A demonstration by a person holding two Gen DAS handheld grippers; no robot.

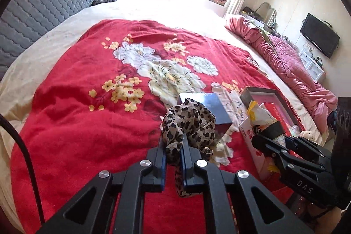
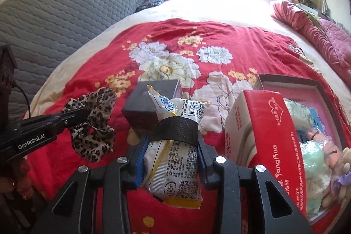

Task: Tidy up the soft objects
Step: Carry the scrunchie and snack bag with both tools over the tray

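Note:
My left gripper (image 1: pixel 173 147) is shut on a leopard-print scrunchie (image 1: pixel 188 124) and holds it just above the red floral blanket (image 1: pixel 76 120). It also shows from the side in the right wrist view (image 2: pixel 92 122). My right gripper (image 2: pixel 173 135) is shut on a white and yellow soft packet (image 2: pixel 175 163) with a black band around it; the packet shows in the left wrist view (image 1: pixel 261 115). A red and white cardboard box (image 2: pixel 269 137) to the right holds soft things, among them a plush toy (image 2: pixel 324 146) and pale green packets (image 2: pixel 316 159).
A dark blue box (image 2: pixel 151 102) lies on the blanket ahead of both grippers. A shallow box lid with a pink inside (image 2: pixel 311 91) lies behind the red box. A pink quilt (image 1: pixel 285 58) is bunched along the bed's right side. A grey headboard (image 2: pixel 54 14) is at left.

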